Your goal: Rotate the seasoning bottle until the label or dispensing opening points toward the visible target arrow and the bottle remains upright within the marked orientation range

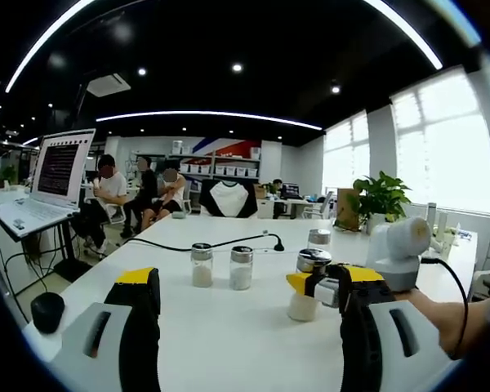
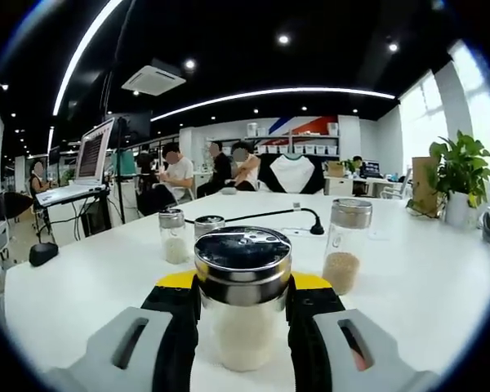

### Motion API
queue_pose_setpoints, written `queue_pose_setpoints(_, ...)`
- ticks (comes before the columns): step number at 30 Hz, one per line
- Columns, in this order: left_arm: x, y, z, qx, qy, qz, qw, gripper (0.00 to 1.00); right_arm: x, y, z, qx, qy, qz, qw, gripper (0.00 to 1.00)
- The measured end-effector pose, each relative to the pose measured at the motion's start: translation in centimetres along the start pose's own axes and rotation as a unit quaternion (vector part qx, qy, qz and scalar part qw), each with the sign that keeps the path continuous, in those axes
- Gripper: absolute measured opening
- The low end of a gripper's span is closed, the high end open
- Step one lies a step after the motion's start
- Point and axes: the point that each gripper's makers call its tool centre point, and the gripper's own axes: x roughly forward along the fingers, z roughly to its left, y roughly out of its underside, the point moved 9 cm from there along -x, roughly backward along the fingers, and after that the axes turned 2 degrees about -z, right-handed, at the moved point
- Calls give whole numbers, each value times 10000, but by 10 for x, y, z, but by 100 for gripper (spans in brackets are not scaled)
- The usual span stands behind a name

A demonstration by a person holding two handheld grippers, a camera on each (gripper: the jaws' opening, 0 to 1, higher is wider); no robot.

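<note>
A seasoning bottle with a metal lid stands upright at lower centre of the right gripper view, clamped between the right claw, on a white tabletop, while the left claw hangs wide apart before two small shakers.

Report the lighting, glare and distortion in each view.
Left gripper view: the windows at right are blown out white, ceiling light strips bow with the fisheye, and the white table is evenly lit. Right gripper view: the seasoning bottle looms large between the jaws, its metal lid carrying soft reflections; the background people are small and soft.
</note>
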Motion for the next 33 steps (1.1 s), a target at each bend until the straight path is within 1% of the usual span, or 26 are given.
queue_pose_setpoints(16, 0, 1, 3, -15, 17, 45, 10000, 95, 5, -1, -2, -15, 27, 45, 10000, 40)
queue_pose_setpoints(18, 0, 1, 3, -21, 8, 33, 10000, 95, 5, -1, -2, -218, 38, 118, 9997, 40)
queue_pose_setpoints(20, 0, 1, 3, -25, 7, 36, 10000, 95, 5, 0, -2, -142, 25, 92, 9999, 40)
queue_pose_setpoints(22, -2, 1, 4, -24, 1, 42, 10000, 95, 4, 0, -1, 46, -41, 135, 9999, 41)
queue_pose_setpoints(24, -2, 1, 4, -32, -14, 24, 10000, 95, 3, -1, -2, -1, -122, 125, 9998, 44)
queue_pose_setpoints(25, -2, 1, 4, -41, -2, 5, 10000, 95, 3, -2, -2, -47, -226, 101, 9997, 46)
queue_pose_setpoints(26, -1, 1, 4, -24, 38, 21, 10000, 95, 3, -4, -1, -24, -475, 25, 9989, 50)
queue_pose_setpoints(27, -1, 1, 4, -24, 34, 33, 10000, 95, 2, -4, -2, 17, -461, 42, 9989, 52)
queue_pose_setpoints(30, -2, 1, 3, -67, 29, -3, 10000, 95, -2, -6, -7, 15, -494, 11, 9988, 53)
queue_pose_setpoints(32, -2, 2, 1, -80, 54, -6, 10000, 95, -3, -5, -11, 33, -556, 34, 9984, 60)
queue_pose_setpoints(33, -2, 2, 0, -91, 93, -31, 9999, 95, -4, -4, -12, 59, -621, 25, 9981, 61)
